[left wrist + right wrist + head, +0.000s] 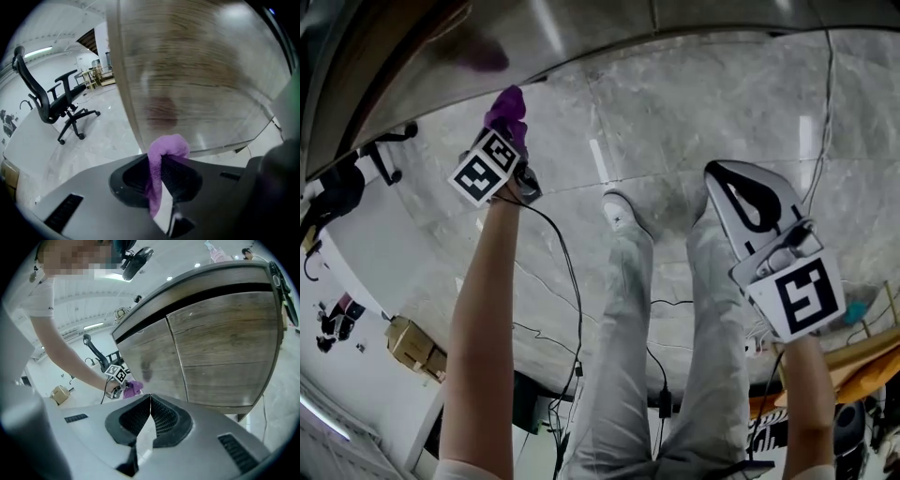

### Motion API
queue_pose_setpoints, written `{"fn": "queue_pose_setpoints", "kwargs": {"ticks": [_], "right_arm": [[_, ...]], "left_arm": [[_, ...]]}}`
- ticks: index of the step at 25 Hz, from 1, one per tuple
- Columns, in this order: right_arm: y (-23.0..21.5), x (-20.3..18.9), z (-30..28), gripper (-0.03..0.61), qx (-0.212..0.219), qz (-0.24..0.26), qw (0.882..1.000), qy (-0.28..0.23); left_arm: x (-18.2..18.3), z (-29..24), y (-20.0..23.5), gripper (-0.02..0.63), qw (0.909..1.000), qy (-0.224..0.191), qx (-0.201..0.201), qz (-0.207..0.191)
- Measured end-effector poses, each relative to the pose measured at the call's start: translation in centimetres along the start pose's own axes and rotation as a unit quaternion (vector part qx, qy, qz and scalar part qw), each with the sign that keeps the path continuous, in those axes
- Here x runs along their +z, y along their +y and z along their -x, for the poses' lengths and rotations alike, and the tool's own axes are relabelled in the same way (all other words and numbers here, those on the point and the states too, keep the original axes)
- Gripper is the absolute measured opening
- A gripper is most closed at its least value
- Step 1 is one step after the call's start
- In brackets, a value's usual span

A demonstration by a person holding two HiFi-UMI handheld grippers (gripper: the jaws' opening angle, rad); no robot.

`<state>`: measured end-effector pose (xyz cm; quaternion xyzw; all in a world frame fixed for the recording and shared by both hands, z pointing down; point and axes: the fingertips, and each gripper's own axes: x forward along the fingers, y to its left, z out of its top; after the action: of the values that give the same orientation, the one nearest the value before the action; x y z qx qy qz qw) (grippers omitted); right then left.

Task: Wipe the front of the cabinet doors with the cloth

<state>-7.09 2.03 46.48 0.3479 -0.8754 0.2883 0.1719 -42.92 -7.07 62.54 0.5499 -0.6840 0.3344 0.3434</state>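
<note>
My left gripper is shut on a purple cloth, whose folded end sticks out past the tips close to the glossy wood-grain cabinet door. In the head view the cloth sits just below the cabinet front, and the left gripper is held up at it. A purple reflection shows on the door. My right gripper is shut with nothing in it, held back from the cabinet doors; in the head view it hangs at the right, over the floor.
A black office chair stands on the marble floor to the left of the cabinet. Cables trail across the floor by the person's legs. A cardboard box sits at the lower left.
</note>
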Motion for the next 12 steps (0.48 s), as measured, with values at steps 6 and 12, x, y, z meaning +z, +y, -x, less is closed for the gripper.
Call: {"fn": "queue_pose_setpoints", "kwargs": {"ticks": [6, 12], "right_arm": [[-4.5, -0.7, 3.0, 0.028, -0.013, -0.018, 1.000, 0.004], [-9.0, -2.6, 5.8, 0.028, -0.055, -0.057, 0.997, -0.003]], "left_arm": [[-1.5, -1.8, -12.4, 0.060, 0.9971, 0.020, -0.065, -0.035], [-2.2, -4.1, -23.1, 0.060, 0.9868, 0.034, -0.128, -0.093]]}}
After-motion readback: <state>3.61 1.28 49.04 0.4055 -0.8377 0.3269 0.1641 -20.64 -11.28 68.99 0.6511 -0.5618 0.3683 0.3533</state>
